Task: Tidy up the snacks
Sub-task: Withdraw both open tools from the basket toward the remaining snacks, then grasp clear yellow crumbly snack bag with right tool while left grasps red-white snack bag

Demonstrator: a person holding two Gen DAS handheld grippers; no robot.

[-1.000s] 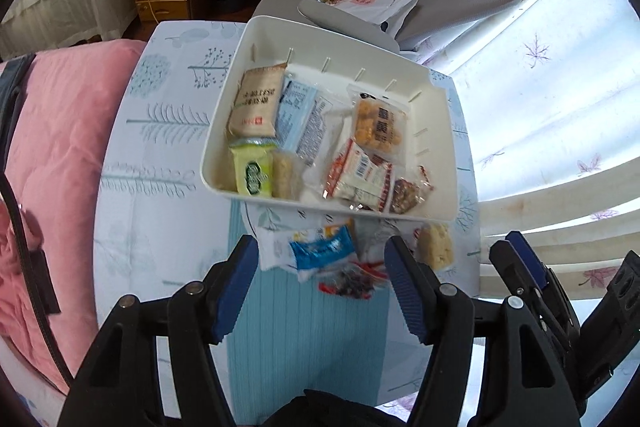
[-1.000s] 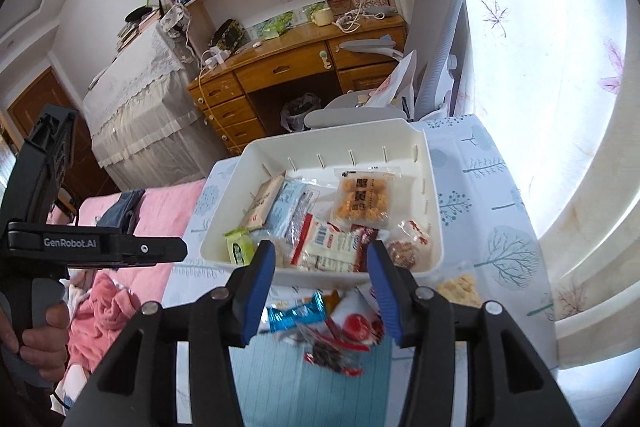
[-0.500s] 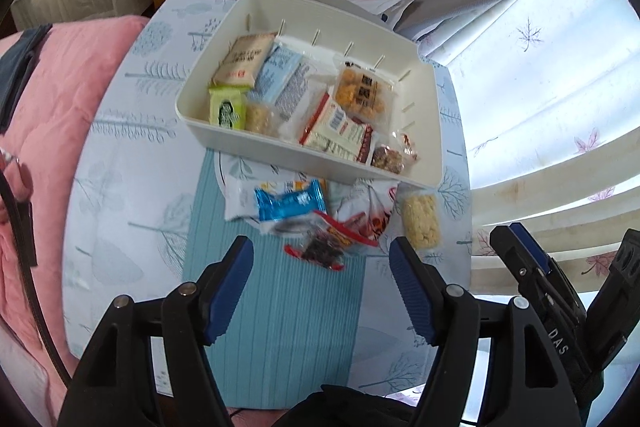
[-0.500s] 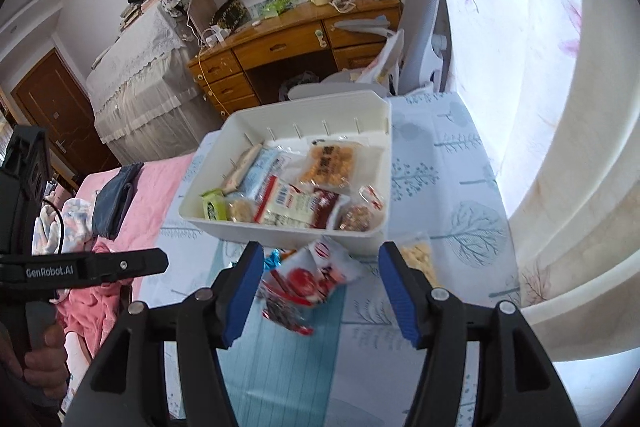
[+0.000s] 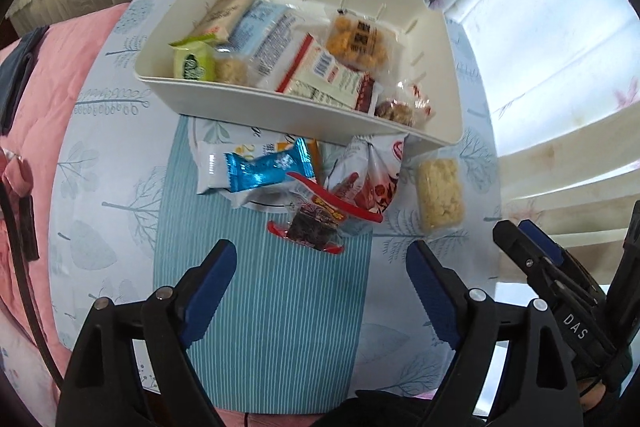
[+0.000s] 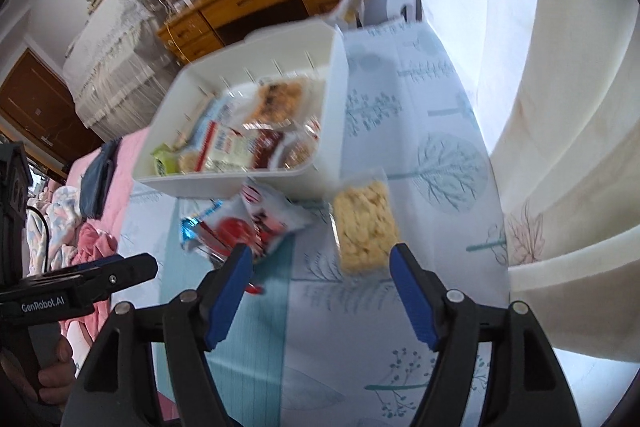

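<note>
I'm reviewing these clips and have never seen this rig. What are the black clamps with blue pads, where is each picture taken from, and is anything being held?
No robot here: a person holds a two-finger gripper in each hand. Each picture comes from a fisheye camera on one gripper, looking along its fingers. One view shows the left gripper, the other the right gripper. Both have their jaws opening, and nothing is between them. On the tree-patterned tablecloth sits a white bin already holding several snack packets. In front of it, loose packets lie partly on a striped blue mat: a blue wrapper, a red and white bag and a clear pack of pale puffed pieces, which lies just ahead of the right gripper.
</note>
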